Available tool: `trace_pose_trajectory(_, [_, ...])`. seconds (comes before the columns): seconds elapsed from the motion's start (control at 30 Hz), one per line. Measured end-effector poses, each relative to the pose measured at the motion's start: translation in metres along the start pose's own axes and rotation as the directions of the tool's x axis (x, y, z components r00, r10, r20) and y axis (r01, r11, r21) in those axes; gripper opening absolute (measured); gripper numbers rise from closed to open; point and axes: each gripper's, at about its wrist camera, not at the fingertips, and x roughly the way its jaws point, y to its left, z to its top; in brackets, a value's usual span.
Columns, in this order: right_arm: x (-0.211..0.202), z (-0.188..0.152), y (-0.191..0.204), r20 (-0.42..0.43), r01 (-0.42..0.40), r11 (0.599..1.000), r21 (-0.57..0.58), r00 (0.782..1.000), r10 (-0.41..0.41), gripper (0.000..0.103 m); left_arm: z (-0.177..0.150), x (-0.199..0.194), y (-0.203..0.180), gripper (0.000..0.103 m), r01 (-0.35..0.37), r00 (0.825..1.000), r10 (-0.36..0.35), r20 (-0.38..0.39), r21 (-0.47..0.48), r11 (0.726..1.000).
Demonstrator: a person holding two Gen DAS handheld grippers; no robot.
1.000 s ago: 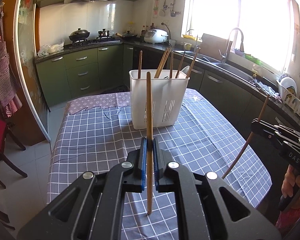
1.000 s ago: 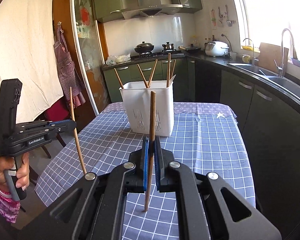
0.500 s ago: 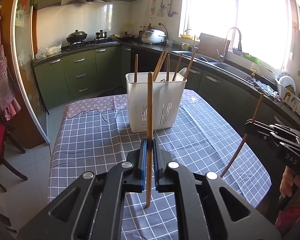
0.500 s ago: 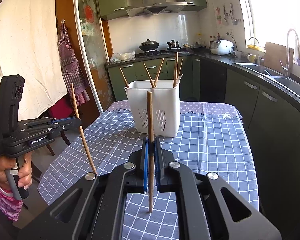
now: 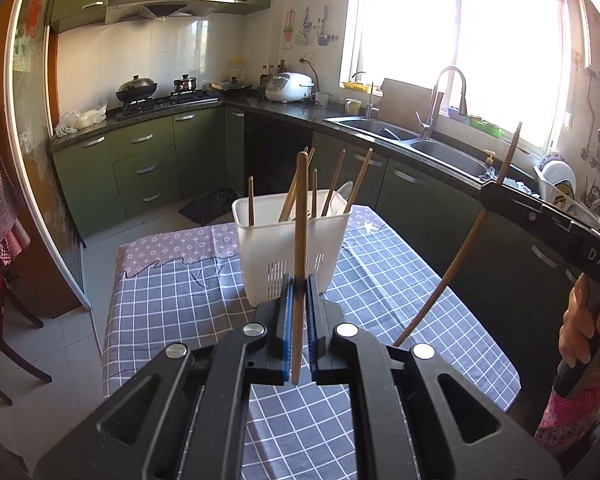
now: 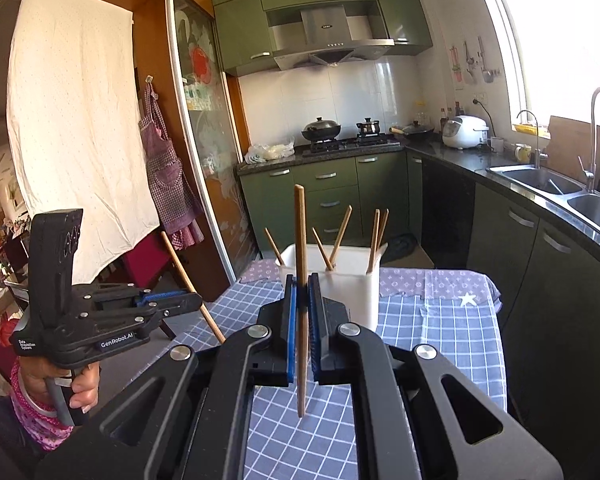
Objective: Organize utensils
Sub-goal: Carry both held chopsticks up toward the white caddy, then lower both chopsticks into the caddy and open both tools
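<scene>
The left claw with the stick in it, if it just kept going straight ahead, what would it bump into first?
Probably the white utensil holder on the checked tablecloth. It stands right in front of the left claw, which grips a chopstick. Depth is hard to judge, so it might strike the cloth first.

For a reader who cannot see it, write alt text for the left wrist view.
The left claw grips a wooden chopstick upright before a white utensil holder of chopsticks on a checked tablecloth. At right, the right claw holds another chopstick; a green kitchen lies behind.
</scene>
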Motion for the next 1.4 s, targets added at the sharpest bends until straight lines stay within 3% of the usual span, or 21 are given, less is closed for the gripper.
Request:
trace_pose_trajectory(0.23, [0.012,0.065,0.001,0.08,0.0,1.0,-0.021,0.997,0.002,0.006,0.064,-0.018,-0.006,0.006,0.012,0.996,-0.014,0.09,0.031,0.999])
trace_pose_trajectory(0.4, [0.03,0.102,-0.008,0.117,0.026,0.999,-0.019,0.993,-0.024,0.006,0.111,-0.024,-0.011,0.006,-0.012,0.981,0.002,0.196,0.052,0.999])
trace_pose_trajectory(0.63, [0.074,0.132,-0.03,0.126,0.108,0.994,-0.02,0.987,-0.104,0.006,0.15,0.012,-0.014,0.006,-0.068,0.966,0.054,0.253,0.047,0.997])
trace_pose_trajectory(0.83, [0.123,0.122,-0.051,0.065,0.132,0.991,-0.005,0.989,-0.131,0.006,0.143,0.069,-0.001,0.006,-0.115,0.972,0.109,0.206,0.016,0.993])
trace_pose_trajectory(1.03, [0.148,0.097,-0.052,0.017,0.137,0.99,-0.02,0.991,-0.136,0.006,0.117,0.108,0.013,0.006,-0.104,0.988,0.103,0.114,-0.004,0.995])
trace_pose_trajectory(1.17, [0.16,0.083,-0.047,-0.017,0.139,0.989,-0.041,0.99,-0.14,0.006,0.101,0.121,0.016,0.007,-0.096,0.992,0.097,0.076,-0.014,0.995])
trace_pose_trajectory(1.3, [0.162,0.075,-0.043,-0.027,0.14,0.989,-0.049,0.99,-0.142,0.009,0.089,0.122,0.018,0.018,-0.099,0.993,0.1,0.061,-0.022,0.995])
trace_pose_trajectory(1.4, [0.146,0.071,-0.036,-0.006,0.132,0.99,-0.044,0.991,-0.133,0.009,0.082,0.113,0.016,0.019,-0.094,0.993,0.096,0.068,-0.027,0.995])
